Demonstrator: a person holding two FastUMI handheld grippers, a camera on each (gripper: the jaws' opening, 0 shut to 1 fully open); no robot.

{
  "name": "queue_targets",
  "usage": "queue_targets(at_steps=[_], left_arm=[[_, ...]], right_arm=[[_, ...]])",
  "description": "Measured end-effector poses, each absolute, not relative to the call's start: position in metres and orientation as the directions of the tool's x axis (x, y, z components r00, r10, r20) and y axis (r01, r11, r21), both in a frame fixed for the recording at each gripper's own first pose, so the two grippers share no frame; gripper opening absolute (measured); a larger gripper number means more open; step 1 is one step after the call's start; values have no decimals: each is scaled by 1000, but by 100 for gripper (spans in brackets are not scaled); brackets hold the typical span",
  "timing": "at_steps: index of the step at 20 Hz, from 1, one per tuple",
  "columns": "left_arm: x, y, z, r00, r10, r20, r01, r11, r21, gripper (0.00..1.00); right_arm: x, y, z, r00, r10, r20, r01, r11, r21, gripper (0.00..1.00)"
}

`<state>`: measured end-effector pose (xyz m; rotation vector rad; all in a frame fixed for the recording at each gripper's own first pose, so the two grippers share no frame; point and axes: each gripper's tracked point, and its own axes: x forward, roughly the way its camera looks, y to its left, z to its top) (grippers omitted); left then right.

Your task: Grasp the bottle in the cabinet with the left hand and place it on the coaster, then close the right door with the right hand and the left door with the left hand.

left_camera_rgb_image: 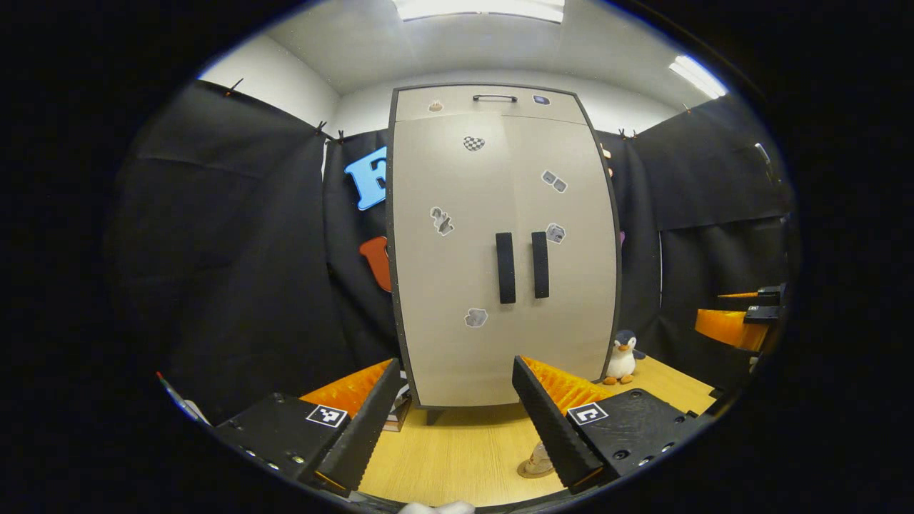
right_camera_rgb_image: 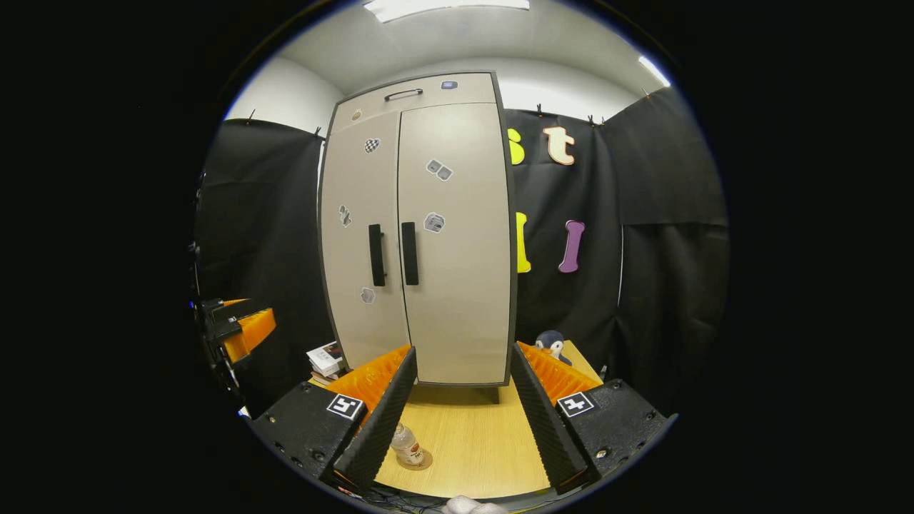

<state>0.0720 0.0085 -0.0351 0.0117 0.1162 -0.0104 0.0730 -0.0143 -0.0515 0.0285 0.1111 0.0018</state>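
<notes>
Inspected cabinet (left_camera_rgb_image: 500, 250): both doors shut, handles (left_camera_rgb_image: 522, 266) side by side at centre. Found bottle (right_camera_rgb_image: 405, 444) upright on coaster (right_camera_rgb_image: 416, 459), near edge of desk (right_camera_rgb_image: 464, 435), left of right claw (right_camera_rgb_image: 460, 414). I judged bottle light, smooth, tippy; take at mid-body if regrasping. Left claw (left_camera_rgb_image: 446, 417) gaped wide, empty; right claw likewise spread, empty. Task looked complete.

So the cabinet (right_camera_rgb_image: 421, 235) is tall and beige with dark edging, standing at the back of the wooden desk (right_camera_rgb_image: 464, 435). Both doors are shut, and their two black handles (left_camera_rgb_image: 523, 265) sit side by side at the middle seam. The small clear bottle (right_camera_rgb_image: 406, 444) stands upright on the round coaster (right_camera_rgb_image: 418, 460), near the desk's front.
</notes>
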Motion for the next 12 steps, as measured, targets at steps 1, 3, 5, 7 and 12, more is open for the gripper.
queue_targets(at_steps=[1, 3, 5, 7, 12], left_arm=[[70, 5, -33, 994, -6, -110, 8, 1000, 14, 96], [68, -2, -32, 994, 7, -108, -4, 1000, 23, 96], [65, -9, -29, 994, 28, -108, -26, 999, 23, 96], [62, -13, -27, 993, 57, -108, -55, 998, 22, 96], [51, -12, -27, 983, 131, -125, -131, 991, 12, 96]], right_arm=[[71, -17, -52, 994, 10, -112, -6, 1000, 29, 81], [69, -22, -49, 994, 27, -109, -23, 999, 39, 81], [65, -33, -43, 994, 37, -108, -32, 999, 44, 81], [64, -43, -36, 993, 52, -107, -47, 998, 45, 81], [63, -55, -29, 990, 100, -97, -96, 994, 48, 81]])
